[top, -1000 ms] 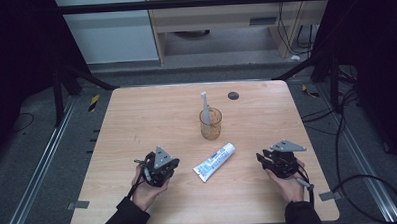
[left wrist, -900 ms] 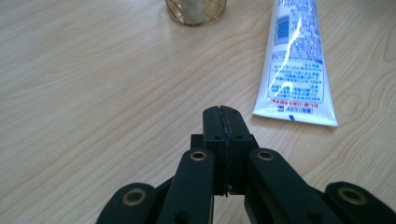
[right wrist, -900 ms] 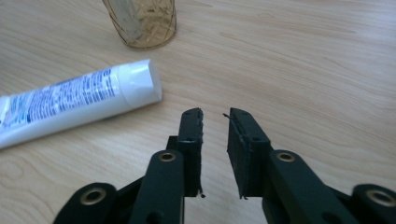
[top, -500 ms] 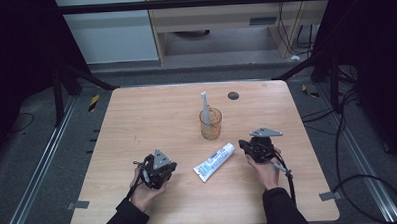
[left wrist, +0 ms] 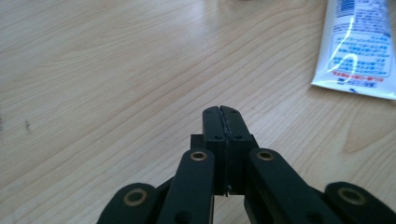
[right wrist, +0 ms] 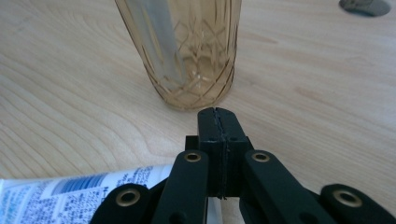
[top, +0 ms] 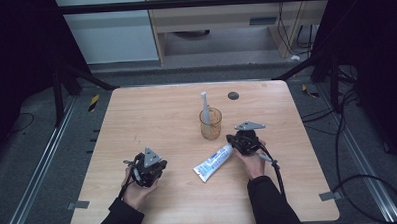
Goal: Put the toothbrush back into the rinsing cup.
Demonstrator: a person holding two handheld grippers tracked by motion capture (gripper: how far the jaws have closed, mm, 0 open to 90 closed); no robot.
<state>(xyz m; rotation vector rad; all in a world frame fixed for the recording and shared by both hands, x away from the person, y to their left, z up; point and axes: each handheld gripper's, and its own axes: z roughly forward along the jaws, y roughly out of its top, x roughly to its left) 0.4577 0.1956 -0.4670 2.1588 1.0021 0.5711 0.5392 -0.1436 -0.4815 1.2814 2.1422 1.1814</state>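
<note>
A white and blue toothpaste tube point(top: 213, 162) lies at an angle on the wooden table point(top: 151, 113), in front of an amber cut-glass cup point(top: 210, 124). A white toothbrush point(top: 204, 104) stands in that cup. My right gripper point(top: 233, 140) rests by the tube's upper end, just right of the cup, shut with nothing in it. In the right gripper view its jaws point(right wrist: 216, 113) meet a little short of the cup point(right wrist: 187, 60), with the tube point(right wrist: 84, 191) at lower left. My left gripper point(top: 154, 166) sits at front left, shut and empty point(left wrist: 221, 110), the tube point(left wrist: 355, 46) off to its right.
A small dark round disc point(top: 233, 95) lies on the table behind the cup, also seen in the right gripper view point(right wrist: 364, 5). Bare wood stretches across the left and far parts of the table. Black frame legs and cables surround the table on the floor.
My right gripper has travelled left and away from the person, from the table's front right to the tube's upper end beside the cup. The left gripper has shifted only slightly.
</note>
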